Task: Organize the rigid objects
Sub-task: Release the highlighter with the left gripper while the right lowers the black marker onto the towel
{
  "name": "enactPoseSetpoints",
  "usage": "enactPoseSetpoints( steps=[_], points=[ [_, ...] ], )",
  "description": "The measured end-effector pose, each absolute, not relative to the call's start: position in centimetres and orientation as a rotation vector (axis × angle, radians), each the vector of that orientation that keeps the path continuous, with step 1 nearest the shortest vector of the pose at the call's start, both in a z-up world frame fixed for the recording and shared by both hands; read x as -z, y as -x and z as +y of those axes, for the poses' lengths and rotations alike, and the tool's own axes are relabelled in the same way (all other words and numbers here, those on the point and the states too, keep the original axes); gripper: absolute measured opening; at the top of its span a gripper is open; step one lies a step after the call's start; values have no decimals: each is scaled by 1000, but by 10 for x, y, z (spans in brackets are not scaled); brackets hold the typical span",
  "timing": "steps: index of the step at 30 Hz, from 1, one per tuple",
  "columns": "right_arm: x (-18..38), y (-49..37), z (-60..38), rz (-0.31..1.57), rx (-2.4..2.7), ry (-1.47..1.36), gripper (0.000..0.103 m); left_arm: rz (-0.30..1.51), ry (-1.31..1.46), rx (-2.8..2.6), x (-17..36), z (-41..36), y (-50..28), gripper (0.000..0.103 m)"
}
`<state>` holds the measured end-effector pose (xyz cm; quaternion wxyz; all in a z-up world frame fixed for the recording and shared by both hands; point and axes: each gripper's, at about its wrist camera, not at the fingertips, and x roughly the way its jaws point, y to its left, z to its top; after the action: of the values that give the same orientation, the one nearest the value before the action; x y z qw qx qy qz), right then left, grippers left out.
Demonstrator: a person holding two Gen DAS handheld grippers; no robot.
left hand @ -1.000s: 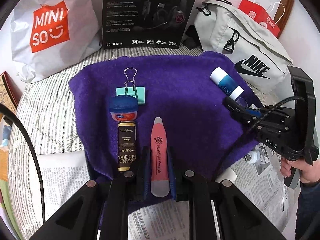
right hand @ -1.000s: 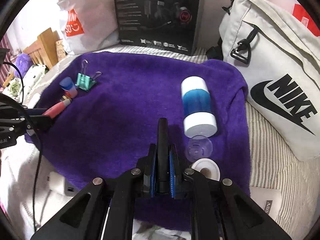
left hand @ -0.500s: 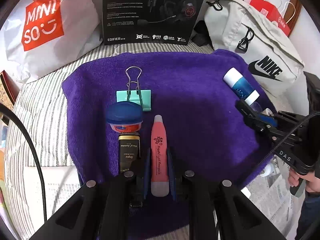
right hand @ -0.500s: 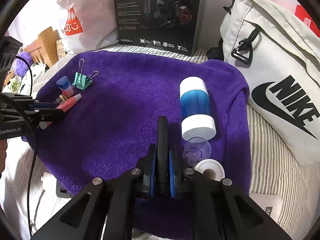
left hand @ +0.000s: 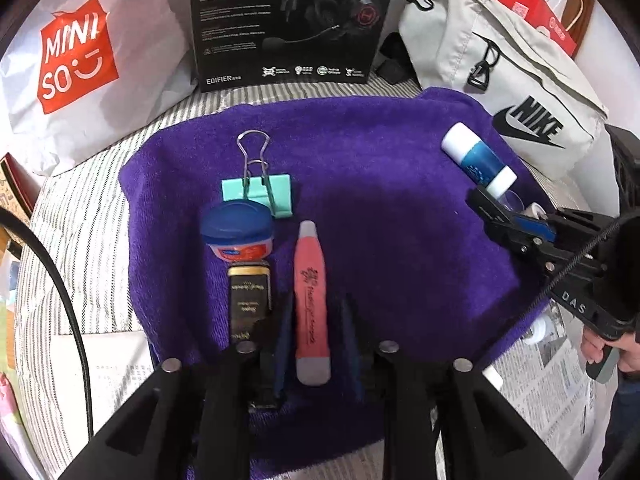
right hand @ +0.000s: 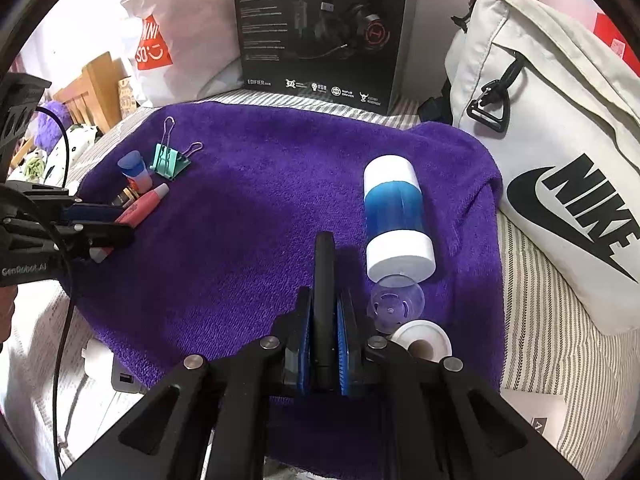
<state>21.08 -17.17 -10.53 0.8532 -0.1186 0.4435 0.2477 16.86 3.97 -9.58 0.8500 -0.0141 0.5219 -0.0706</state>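
Lying lengthwise on the purple towel (left hand: 400, 208), the pink tube (left hand: 310, 304) sits between the fingers of my left gripper (left hand: 314, 332). Its jaws have just been opening, and I see a thin gap on each side of the tube, so the pads no longer press it. Just left of the tube lies a black and gold bottle (left hand: 249, 300), touching a blue-lidded jar (left hand: 237, 236) above it. A mint binder clip (left hand: 258, 192) rests just beyond the jar. Across the towel, my right gripper (right hand: 324, 320) is clamped on a slim black object (right hand: 323, 280) that stands up between its blue pads. Beside it lies a blue and white bottle (right hand: 396, 220), with a clear cap (right hand: 396, 304) and a white ring (right hand: 420, 338) at its near end. A black headset box (left hand: 292, 20) and a grey Nike bag (left hand: 504, 76) stand behind the towel.
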Motion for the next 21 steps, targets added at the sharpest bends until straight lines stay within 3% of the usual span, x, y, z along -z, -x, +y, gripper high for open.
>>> enactPoseSetpoints(
  steps=[4,8,21],
  points=[
    [104,-208,-172,948,-538,240,19,1110,11,152,95,38,-163,30],
    [102,-204,-172,960,-537,235,43,1127,14,142,94,41,-157,30],
    [69,-169,-197,929,-512,189,43,1106,15,93,68,51,-120,35]
  ],
)
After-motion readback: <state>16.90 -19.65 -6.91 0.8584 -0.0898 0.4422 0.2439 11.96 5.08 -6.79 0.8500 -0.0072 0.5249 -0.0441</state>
